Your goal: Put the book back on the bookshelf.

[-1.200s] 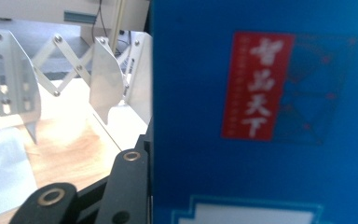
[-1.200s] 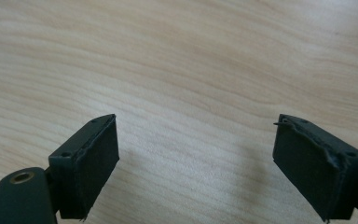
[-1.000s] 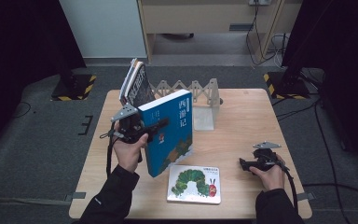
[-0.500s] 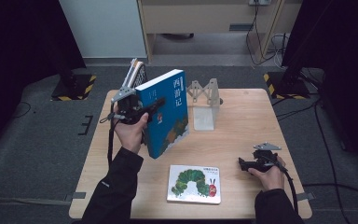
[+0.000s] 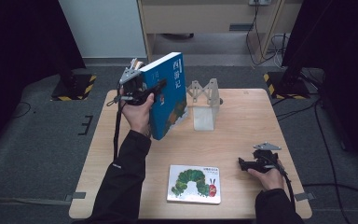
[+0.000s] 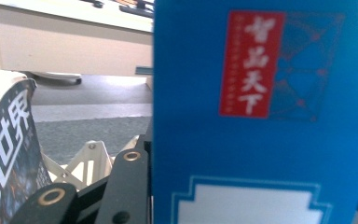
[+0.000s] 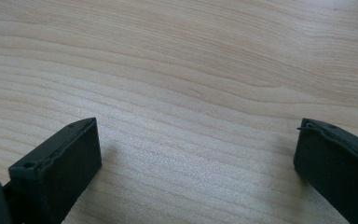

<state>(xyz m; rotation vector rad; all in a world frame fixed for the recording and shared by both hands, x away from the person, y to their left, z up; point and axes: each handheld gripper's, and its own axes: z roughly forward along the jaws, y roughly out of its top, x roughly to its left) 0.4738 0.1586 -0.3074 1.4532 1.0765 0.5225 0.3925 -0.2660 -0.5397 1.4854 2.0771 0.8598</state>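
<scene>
Grey carpet and dark curtains ring the pale wooden worktop (image 5: pixel 242 140) where I am working both hands. My left gripper (image 5: pixel 142 91) is clenched on the blue book (image 5: pixel 170 95), jaws pinching its cover and pages — the volume hangs upright and a little tilted, clear of the wood, near the white folding book rack (image 5: pixel 204 100) at the back. Along the left gripper view, the blue cover (image 6: pixel 261 112) stands hard against one black jaw, with a second book (image 6: pixel 7 154) leaning at the left edge of that view and the rack's lattice (image 6: pixel 86 161) between. My right gripper (image 5: pixel 248 164) lies low at the near right edge, released, jaws spread wide over bare wood with nothing between them. A caterpillar picture book (image 5: pixel 195 183) lies flat at the front, well apart from both.

I judge this the carry step — book lifted, not yet shelved. Next calls for squaring its lower edge to a rack slot and lowering it without knocking the leaning neighbour.
</scene>
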